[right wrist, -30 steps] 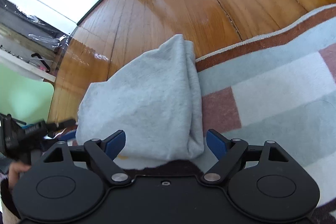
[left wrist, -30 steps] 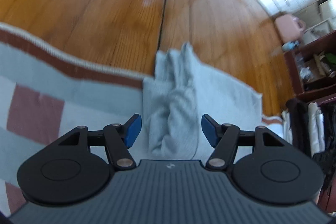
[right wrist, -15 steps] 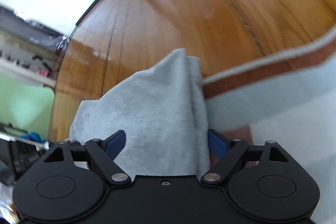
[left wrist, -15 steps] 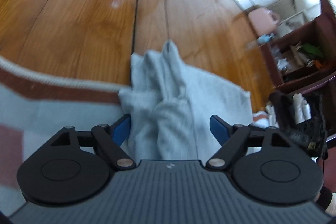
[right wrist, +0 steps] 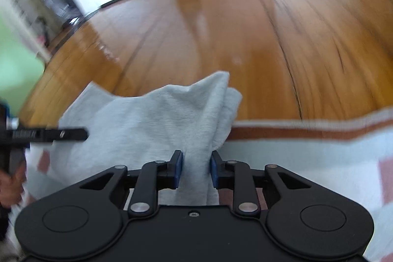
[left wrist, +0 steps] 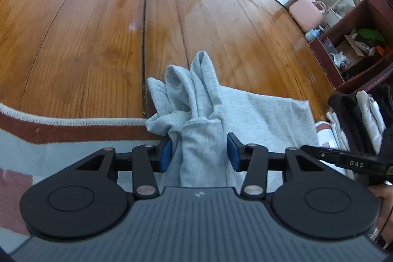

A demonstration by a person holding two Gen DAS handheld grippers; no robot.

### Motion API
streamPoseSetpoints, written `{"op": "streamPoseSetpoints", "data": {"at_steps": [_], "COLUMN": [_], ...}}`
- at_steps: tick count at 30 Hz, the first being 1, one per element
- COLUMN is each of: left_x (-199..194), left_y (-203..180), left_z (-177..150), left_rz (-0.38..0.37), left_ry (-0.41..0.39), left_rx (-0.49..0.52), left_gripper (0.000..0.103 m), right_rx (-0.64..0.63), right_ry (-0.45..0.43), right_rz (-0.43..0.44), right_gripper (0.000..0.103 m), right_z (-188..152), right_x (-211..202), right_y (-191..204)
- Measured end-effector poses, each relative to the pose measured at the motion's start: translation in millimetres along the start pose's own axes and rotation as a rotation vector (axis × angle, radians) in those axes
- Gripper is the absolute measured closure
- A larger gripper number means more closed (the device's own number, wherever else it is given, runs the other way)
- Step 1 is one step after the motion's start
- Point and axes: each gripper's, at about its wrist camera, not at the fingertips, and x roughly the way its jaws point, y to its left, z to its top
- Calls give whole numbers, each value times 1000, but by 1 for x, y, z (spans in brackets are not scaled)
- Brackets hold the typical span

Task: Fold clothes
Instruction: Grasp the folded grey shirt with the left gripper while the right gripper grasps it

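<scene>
While its jaws are closing, the left gripper (left wrist: 199, 152) has a bunched fold of the grey garment (left wrist: 258, 114) between its blue pads. The right gripper (right wrist: 196, 170) is closing too, pads pressing another fold; beyond both, cloth spreads from rug (left wrist: 61, 151) onto wooden floor (left wrist: 86, 28).

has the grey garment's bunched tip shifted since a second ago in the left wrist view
Yes. The grey garment has bunched up, and its tip now reaches further out over the wooden floor, well past the rug's white edge.
</scene>
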Motion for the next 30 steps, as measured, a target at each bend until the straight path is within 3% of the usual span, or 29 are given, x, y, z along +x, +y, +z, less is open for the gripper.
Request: {"op": "streamPoseSetpoints", "data": {"at_steps": [2, 4, 5, 8, 9, 10, 12, 14, 16, 17, 22, 26, 30], "left_x": [3, 7, 9, 19, 20, 21, 22, 22, 21, 19, 9, 6, -10], "left_y": [4, 7, 8, 17, 23, 27, 31, 30, 24, 19, -19, -50, -90], "left_z": [-1, -3, -4, -5, -5, -5, -5, -7, -9, -9, -10, -13, -18], "left_rz": [-5, -11, -16, -57, -81, -100, -127, -123, -116, -105, 33, 34, 37], "left_ry": [8, 13, 16, 17, 13, 13, 14, 9, -11, -24, -84, -70, -74], "left_rx": [-22, -33, -40, -119, -154, -172, -180, -157, -126, -106, 47, 138, 240], "left_gripper": [56, 55, 53, 48, 47, 46, 48, 59, 64, 66, 72, 75, 76], "right_rx": [98, 118, 111, 116, 127, 138, 130, 86, -1, -34, -43, -111, -39], "right_ry": [20, 26, 31, 36, 26, 16, -3, -7, 6, -11, -54, -77, -95], "right_rz": [29, 14, 0, 83, 121, 159, 199, 192, 122, 107, 59, -41, -72], "right_gripper": [67, 42, 37, 30, 18, 13, 13, 37, 73, 80, 84, 85, 85], "right_z": [0, -2, -4, -7, -8, -10, -9, -3, 4, 4, 1, -4, 2], "right_x": [5, 8, 11, 19, 22, 25, 32, 41, 45, 40, -5, -48, -90], "right_y": [-17, -24, -24, -27, -28, -30, -29, -20, -4, 2, 31, 61, 51]}}
